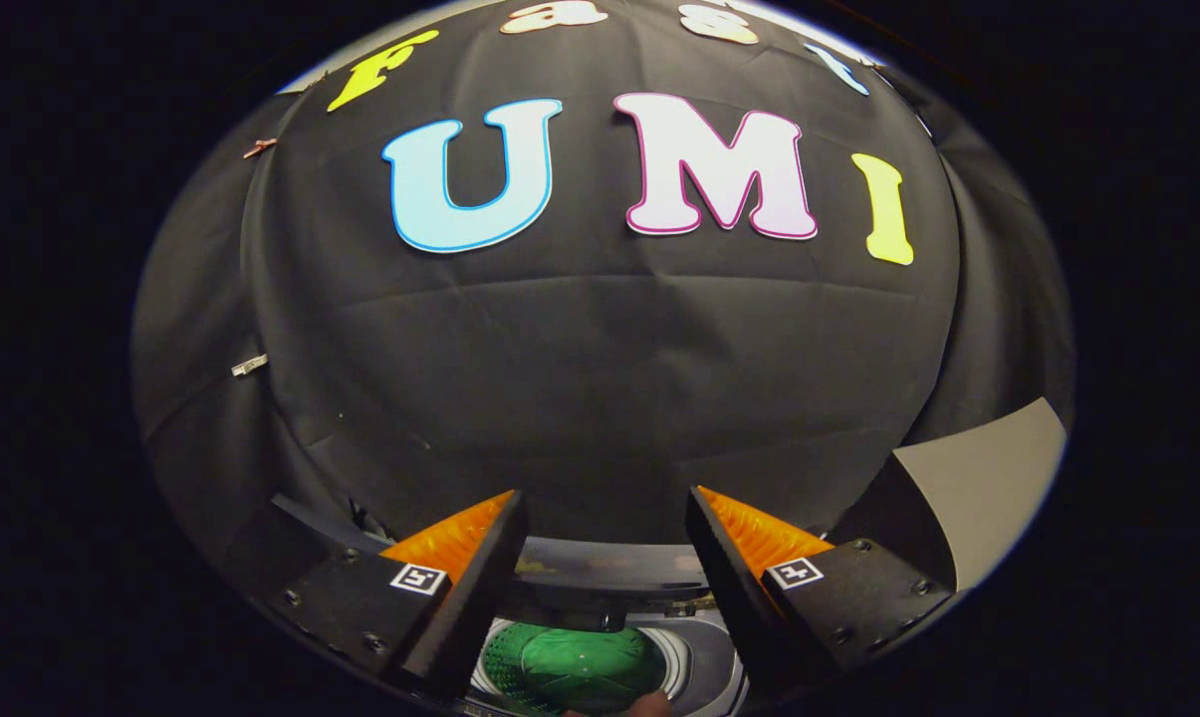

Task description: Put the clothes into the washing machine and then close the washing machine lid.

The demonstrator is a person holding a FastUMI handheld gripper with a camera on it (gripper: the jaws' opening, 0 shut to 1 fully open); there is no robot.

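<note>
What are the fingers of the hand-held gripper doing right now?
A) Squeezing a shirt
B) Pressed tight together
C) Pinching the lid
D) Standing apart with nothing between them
D: the hand-held gripper has its fingers spread wide, gripping nothing, with the washing machine's green tub below the gap.

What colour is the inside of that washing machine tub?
Green, with a dotted pattern of holes; the tub shows best in the gripper view, below the open gripper.

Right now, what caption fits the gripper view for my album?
Open gripper hovering over the washing machine's green drum, fingers apart, holding nothing.
</note>
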